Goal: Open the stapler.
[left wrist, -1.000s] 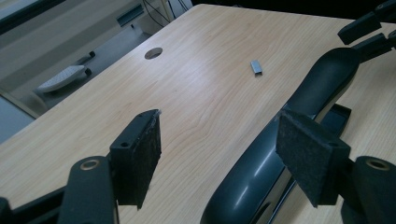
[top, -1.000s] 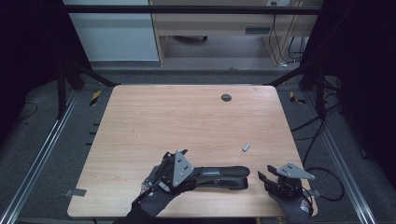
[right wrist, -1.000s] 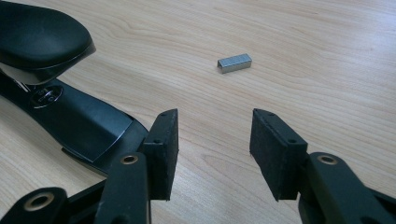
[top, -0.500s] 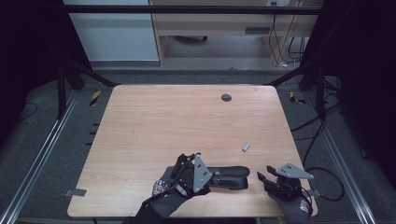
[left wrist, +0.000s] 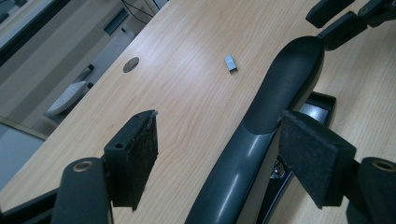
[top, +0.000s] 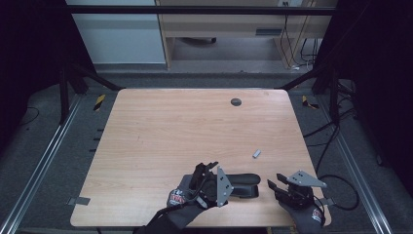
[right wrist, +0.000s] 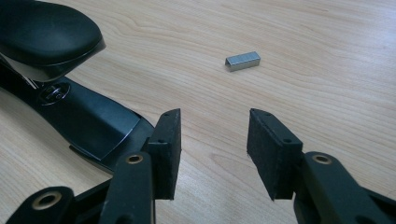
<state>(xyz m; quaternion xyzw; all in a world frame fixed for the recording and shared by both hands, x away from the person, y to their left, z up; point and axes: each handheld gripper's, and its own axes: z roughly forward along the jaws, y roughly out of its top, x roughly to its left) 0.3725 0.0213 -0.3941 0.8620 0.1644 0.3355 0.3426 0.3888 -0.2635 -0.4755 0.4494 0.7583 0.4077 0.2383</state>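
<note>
High view: a black stapler lies near the front edge of the wooden desk, its length running left to right, between the two hand-held grippers. The left gripper, held by a gloved hand, sits at the stapler's left end, with its grey three-cornered plate standing almost on edge. The right gripper rests just off the stapler's right end, close to it but apart from it. A small strip of staples lies on the bare wood beyond the right gripper, clear of the stapler, and a dark round grommet is set in the desk near its far edge.

In the left gripper view the fingers stand wide apart around the stapler's glossy upper arm; the right-hand pad is against or just beside the arm, and the left pad is well clear of it with bare wood showing between. The staple strip and the grommet lie farther off.

In the right gripper view the fingers are spread with only wood between them; the left pad is just beside the stapler's base, whether touching I cannot tell. The staple strip lies ahead of the gap
</note>
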